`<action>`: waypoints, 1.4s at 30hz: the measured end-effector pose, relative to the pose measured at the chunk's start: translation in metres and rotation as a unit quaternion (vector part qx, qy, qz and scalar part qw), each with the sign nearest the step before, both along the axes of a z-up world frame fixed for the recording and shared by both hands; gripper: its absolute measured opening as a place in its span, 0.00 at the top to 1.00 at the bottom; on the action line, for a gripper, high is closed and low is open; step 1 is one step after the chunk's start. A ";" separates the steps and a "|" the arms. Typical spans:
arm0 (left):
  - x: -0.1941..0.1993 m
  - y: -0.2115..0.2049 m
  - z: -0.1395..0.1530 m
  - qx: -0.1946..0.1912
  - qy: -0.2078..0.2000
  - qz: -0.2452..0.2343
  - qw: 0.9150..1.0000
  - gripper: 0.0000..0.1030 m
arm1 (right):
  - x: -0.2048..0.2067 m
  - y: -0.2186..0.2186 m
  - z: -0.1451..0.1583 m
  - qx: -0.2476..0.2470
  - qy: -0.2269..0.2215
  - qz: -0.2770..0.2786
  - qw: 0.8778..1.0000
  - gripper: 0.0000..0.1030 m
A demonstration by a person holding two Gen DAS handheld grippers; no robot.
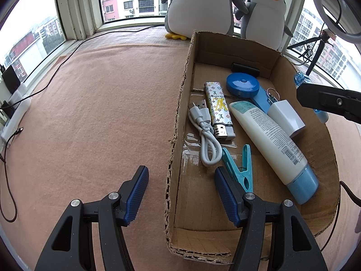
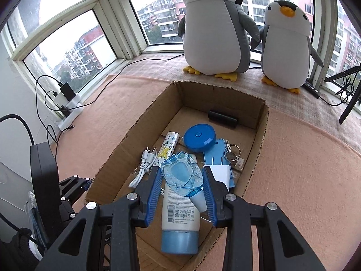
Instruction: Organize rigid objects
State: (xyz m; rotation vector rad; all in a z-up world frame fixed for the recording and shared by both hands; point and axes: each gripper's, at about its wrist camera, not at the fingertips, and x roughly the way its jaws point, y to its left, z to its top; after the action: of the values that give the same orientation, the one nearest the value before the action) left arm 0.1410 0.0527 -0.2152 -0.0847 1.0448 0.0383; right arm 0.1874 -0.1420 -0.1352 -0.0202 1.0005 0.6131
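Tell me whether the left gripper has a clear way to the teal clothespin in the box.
Probably yes. The left gripper is open and empty, straddling the cardboard box wall, and the teal clothespin lies uncovered just beyond its right finger. Only the low wall needs clearing.

Two plush penguins (image 2: pixel 216 24), one cardboard box (image 1: pixel 180 122) holding perhaps nine small items.

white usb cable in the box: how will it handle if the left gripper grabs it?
The white USB cable is thin and looped, so it is probably floppy and will dangle. It looks light. It touches the patterned lighter, which a pull might nudge. The left gripper is open.
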 end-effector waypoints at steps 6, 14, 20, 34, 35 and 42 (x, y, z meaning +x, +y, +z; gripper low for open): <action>0.000 0.000 0.000 0.001 0.000 0.000 1.000 0.36 | 0.002 -0.003 0.003 0.006 -0.003 -0.009 1.000 0.55; 0.000 0.000 0.001 0.001 -0.001 0.001 1.000 0.36 | -0.001 -0.009 0.010 0.001 -0.012 -0.018 1.000 0.39; 0.000 -0.001 0.002 0.005 0.000 -0.001 1.000 0.37 | -0.008 -0.021 0.016 0.004 -0.016 -0.029 0.999 0.32; -0.010 -0.006 0.012 0.011 -0.005 -0.007 1.000 0.37 | -0.030 -0.041 0.028 0.002 -0.017 -0.054 0.998 0.28; -0.011 -0.006 0.014 0.011 -0.007 -0.007 1.000 0.37 | -0.032 -0.043 0.029 0.001 -0.018 -0.056 0.998 0.28; -0.024 -0.007 0.033 0.021 -0.024 -0.005 0.999 0.36 | -0.048 -0.052 0.042 0.002 -0.034 -0.069 0.997 0.26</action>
State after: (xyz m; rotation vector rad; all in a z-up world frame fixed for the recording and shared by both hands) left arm 0.1171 0.0453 -0.1825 -0.0421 0.9968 0.0483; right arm 0.1391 -0.1944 -0.0934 0.0304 0.9267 0.4855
